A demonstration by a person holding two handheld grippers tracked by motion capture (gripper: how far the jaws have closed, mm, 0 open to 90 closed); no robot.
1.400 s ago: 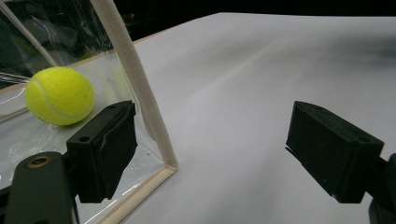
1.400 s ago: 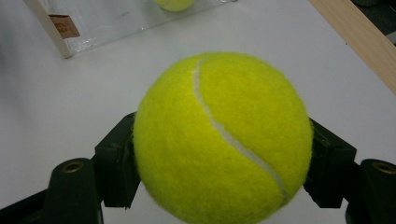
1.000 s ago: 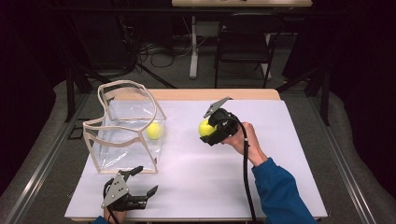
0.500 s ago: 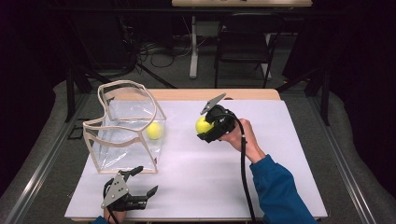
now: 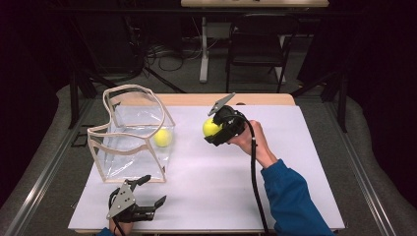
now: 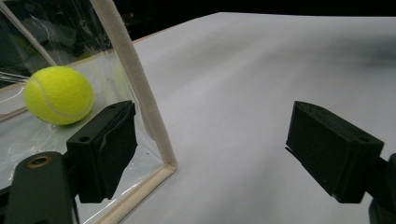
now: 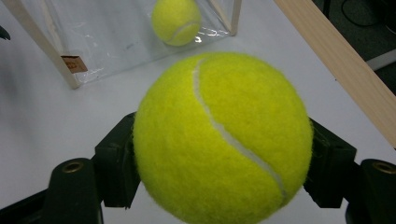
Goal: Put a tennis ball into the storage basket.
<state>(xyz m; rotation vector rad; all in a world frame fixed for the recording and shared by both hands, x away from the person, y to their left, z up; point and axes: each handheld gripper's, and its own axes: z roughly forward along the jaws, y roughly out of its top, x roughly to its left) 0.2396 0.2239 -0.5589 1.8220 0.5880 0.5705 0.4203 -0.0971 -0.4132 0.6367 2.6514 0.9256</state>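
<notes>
One fuzzy yellow tennis ball (image 7: pixel 223 140) (curved white seam) sits clamped in the right gripper (image 5: pixel 220 129).

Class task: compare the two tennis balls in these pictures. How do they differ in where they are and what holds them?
The held tennis ball is gripped between the jaws of the right claw, above the table; the second tennis ball lies loose inside the clear bag. The held one is out in the open; the second sits behind clear plastic. Both are yellow-green with a pale seam.
</notes>
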